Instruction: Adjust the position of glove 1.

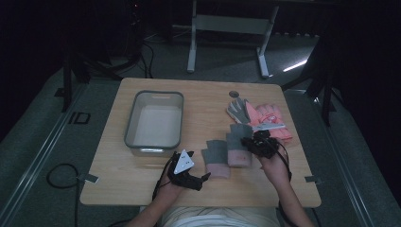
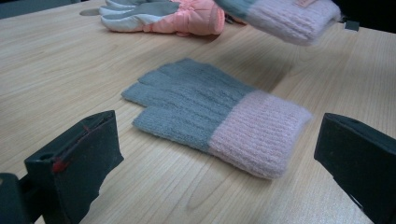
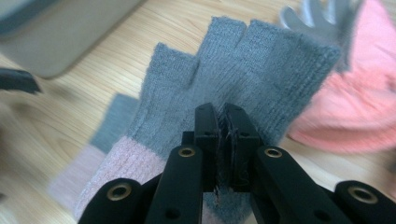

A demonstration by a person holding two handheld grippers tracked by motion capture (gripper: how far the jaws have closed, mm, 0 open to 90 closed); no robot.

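Two grey knit gloves with pink cuffs are in play. One knit glove (image 1: 216,157) (image 2: 219,114) lies flat on the wooden table (image 1: 198,101), in front of my left gripper (image 1: 201,181) (image 2: 219,186), which stands open with nothing between its jaws. My right gripper (image 1: 249,143) (image 3: 223,126) is shut on the second knit glove (image 1: 238,144) (image 3: 243,70), pinching its fabric and holding it up off the table; its pink cuff (image 2: 292,16) hangs at the top of the left gripper view.
A grey rectangular bin (image 1: 154,120) stands at the table's left. A pair of salmon-pink padded gloves with grey palms (image 1: 260,116) (image 2: 163,16) (image 3: 355,102) lies at the right rear. A round cable hole (image 1: 234,94) is near the far edge.
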